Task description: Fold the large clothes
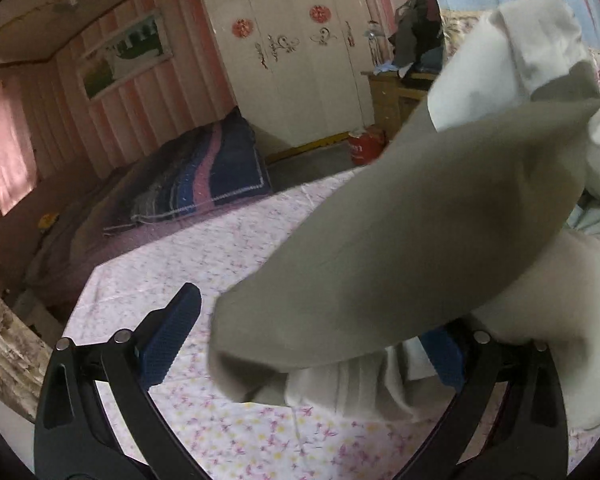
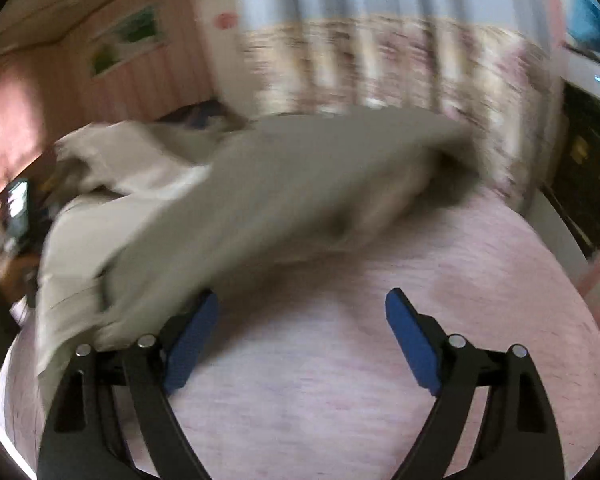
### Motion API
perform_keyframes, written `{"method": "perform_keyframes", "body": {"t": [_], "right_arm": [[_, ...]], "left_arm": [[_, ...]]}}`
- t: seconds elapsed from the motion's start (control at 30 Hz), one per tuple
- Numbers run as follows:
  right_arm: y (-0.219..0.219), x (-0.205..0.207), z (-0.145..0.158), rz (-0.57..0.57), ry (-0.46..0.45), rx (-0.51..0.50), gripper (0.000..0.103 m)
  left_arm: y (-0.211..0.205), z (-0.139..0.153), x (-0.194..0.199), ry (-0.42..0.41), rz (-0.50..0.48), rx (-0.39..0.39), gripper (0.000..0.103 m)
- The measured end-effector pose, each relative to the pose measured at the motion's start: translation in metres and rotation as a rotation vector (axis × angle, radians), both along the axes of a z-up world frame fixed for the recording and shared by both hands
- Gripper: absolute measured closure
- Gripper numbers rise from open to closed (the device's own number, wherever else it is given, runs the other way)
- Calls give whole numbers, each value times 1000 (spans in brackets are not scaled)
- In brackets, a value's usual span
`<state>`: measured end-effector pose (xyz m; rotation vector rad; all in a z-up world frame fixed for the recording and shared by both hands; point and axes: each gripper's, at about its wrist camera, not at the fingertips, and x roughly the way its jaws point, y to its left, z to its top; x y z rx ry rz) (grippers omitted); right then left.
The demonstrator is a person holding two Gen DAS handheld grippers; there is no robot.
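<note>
Over floral sheet (image 2: 340, 420): right tongs (image 2: 302, 344) gaping, beige garment (image 2: 260, 208) beside.

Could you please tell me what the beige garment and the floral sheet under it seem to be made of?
Beige garment: looks like matte woven cloth, perhaps cotton, since it drapes in soft folds without shine. Pink floral sheet: thin printed fabric, probably cotton or a blend, lying flat with faint creases.

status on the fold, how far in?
Early. Done: nothing neatly folded; the beige garment lies bunched on the floral sheet. In hand: nothing; the left hand-held gripper and right hand-held gripper are both open. Left: flatten and fold it.
</note>
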<state>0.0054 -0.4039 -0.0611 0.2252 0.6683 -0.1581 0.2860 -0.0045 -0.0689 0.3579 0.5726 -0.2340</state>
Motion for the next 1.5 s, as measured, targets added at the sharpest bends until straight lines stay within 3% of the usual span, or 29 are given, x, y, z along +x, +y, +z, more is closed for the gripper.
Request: {"method": "perform_keyframes", "body": {"t": [0.07,0.13,0.23,0.33,0.9,1.3,1.43,1.47,1.5], "right_arm": [[23,17,-4,31,18,-85,12],[28,31,-10,41,29,-93,12],[25,54,-16,51,61,-98,10],[24,63,-13,58,49,-129,9],[22,53,6,38,29,-272,9],[16,42,14,46,35,-221,9],[27,28,11,79,39,-181,9],[31,24,10,88,37,-177,9],[33,23,10,94,38,-177,9]], "left_arm": [[-1,1,-3,21,-15,-25,15],[-2,-1,-4,97,-38,-55,56],[-6,-3,-19,115,-53,-10,80],[-4,1,-32,124,-52,-3,88],[-1,27,-118,123,-2,-21,96],[29,58,-220,99,42,-119,103],[35,57,-225,56,70,-42,103],[37,55,-222,58,70,-42,98],[40,52,-216,61,68,-34,68]]}}
